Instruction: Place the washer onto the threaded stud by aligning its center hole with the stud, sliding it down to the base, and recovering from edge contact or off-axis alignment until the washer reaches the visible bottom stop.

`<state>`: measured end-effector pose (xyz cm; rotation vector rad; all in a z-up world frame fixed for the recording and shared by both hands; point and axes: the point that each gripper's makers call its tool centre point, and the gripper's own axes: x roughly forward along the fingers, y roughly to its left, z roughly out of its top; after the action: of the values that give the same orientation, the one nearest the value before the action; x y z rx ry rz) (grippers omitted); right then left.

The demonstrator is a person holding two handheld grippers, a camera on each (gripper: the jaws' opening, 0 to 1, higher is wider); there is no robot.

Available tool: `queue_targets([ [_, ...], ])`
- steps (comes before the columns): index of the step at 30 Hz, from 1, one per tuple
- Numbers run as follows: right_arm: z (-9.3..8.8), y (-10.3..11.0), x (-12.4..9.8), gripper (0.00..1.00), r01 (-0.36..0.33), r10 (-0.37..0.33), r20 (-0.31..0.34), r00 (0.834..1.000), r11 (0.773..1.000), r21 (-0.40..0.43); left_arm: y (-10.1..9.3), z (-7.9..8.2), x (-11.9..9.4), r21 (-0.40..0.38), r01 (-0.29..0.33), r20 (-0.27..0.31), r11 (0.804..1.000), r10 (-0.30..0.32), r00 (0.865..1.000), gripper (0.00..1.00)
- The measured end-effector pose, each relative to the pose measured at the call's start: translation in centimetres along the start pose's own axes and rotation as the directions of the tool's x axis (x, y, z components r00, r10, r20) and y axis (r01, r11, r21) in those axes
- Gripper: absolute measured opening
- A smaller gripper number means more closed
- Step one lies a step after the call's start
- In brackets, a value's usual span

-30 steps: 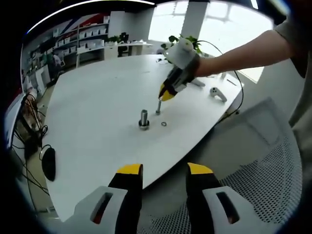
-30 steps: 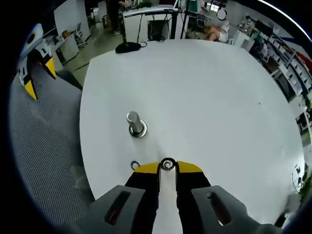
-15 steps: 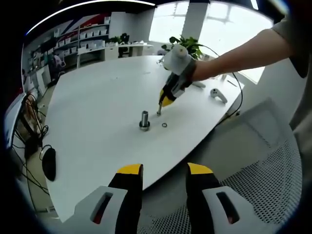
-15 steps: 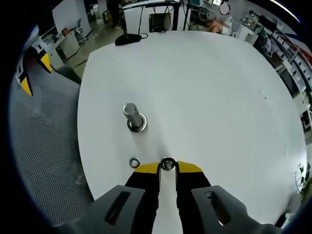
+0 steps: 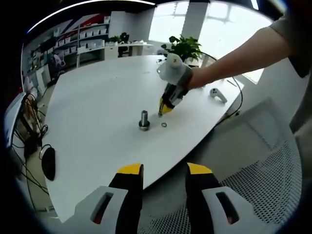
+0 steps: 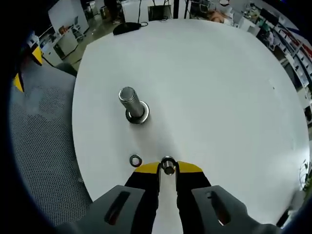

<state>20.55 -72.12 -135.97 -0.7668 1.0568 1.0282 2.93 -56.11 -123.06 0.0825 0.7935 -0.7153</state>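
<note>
White table — ribbed steel stud

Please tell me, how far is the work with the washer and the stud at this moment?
Done: the right gripper is shut on a washer, held above the white table. In hand: it carries the washer near the threaded stud, not over it yet. Left: aligning the hole and sliding the washer down to the base; the stud carries no washer. A second washer lies on the table. The left gripper is open, off the table.

Spare washer lies beside the stud.
</note>
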Motion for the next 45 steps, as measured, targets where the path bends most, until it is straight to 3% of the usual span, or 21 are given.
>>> queue_targets([
  [5, -0.4, 0.2, 0.1, 0.14, 0.014, -0.014, -0.002, 1.000, 1.000, -0.022, -0.1, 0.2, 0.0, -0.002, 0.007, 0.010, 1.000, -0.007, 1.000, 0.32],
  [17, -1.2, 0.5, -0.7, 0.16, 0.043, -0.043, 0.004, 0.999, 0.997, 0.061, 0.0, 0.5, -0.1, -0.001, 0.000, 0.029, 1.000, 0.000, 1.000, 0.32],
  [22, -2.4, 1.2, -1.2, 0.19, 0.044, -0.044, -0.002, 0.999, 0.995, 0.084, 0.0, 0.6, -0.2, -0.001, -0.003, 0.033, 1.000, 0.003, 0.999, 0.32],
  [29, -2.8, 3.1, -0.5, 0.19, 0.018, -0.017, -0.006, 1.000, 0.993, 0.118, 0.1, 0.5, -0.2, -0.006, -0.011, 0.033, 1.000, 0.011, 0.999, 0.32],
  [35, -1.6, 4.5, 0.2, 0.19, -0.008, 0.006, 0.015, 1.000, 0.992, 0.127, 0.2, 0.5, -0.2, -0.011, -0.016, 0.037, 1.000, 0.016, 0.999, 0.33],
  [45, 0.0, 4.4, 1.3, 0.19, -0.010, 0.009, 0.012, 1.000, 0.993, 0.114, 0.3, 0.7, -0.3, -0.013, -0.021, 0.045, 1.000, 0.021, 0.999, 0.33],
])
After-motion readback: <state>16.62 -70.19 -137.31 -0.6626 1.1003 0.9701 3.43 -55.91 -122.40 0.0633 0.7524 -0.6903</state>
